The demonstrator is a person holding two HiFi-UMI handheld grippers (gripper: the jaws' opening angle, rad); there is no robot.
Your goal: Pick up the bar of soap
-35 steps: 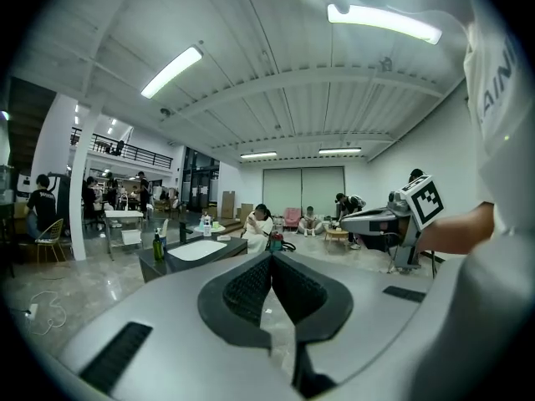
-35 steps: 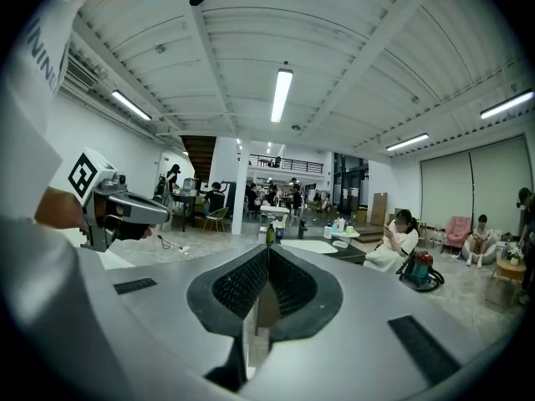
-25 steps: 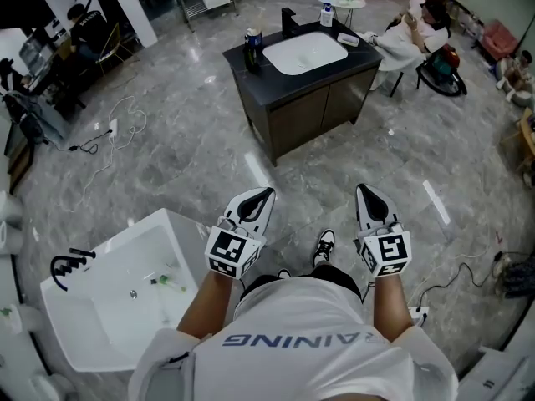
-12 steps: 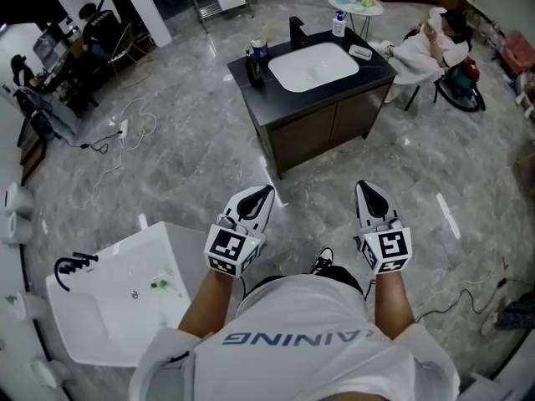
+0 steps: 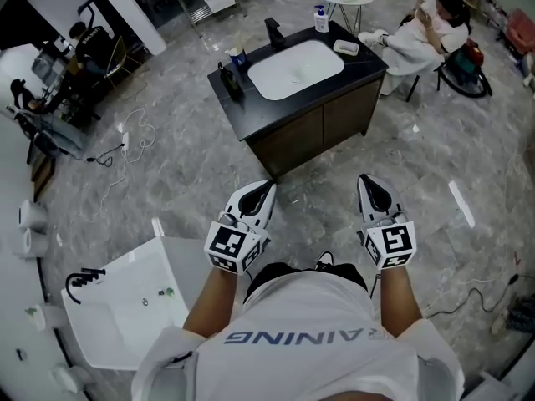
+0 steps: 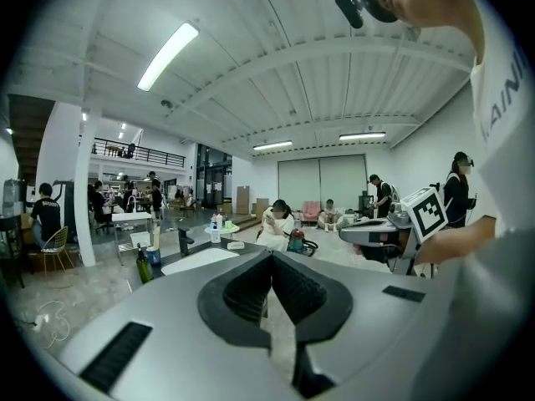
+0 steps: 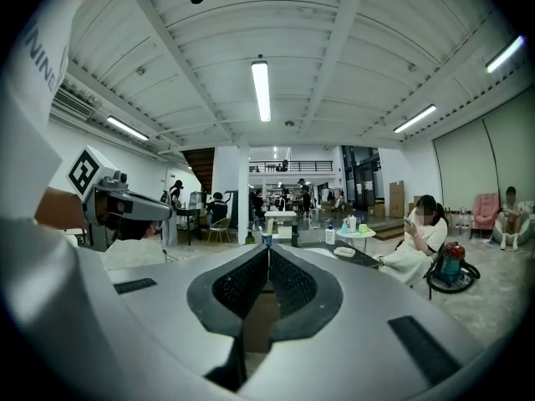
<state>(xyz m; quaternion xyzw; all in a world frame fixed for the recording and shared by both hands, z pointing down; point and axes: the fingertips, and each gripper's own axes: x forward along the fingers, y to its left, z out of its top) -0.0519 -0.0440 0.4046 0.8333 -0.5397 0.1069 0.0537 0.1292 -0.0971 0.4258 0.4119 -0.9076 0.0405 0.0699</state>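
Bar of soap (image 5: pixel 345 47): a small pale shape, too small to tell from its dish, lies on the dark vanity (image 5: pixel 292 132), just right of its white basin (image 5: pixel 294 68). The vanity stands alone on a grey marble floor (image 5: pixel 192 174) in an open hall. A black tap (image 5: pixel 273 33) and a pump bottle (image 5: pixel 320 18) stand at its back edge, and a dark bottle (image 5: pixel 226 80) at its left end. A seated person (image 5: pixel 418 36) is just right of the vanity, and cables (image 5: pixel 125 136) trail to its left. The left gripper (image 5: pixel 259 196) and right gripper (image 5: pixel 368 182) hover in front of the vanity, well apart from it, each with its jaws pressed together on nothing. Only bare floor lies between them and it.
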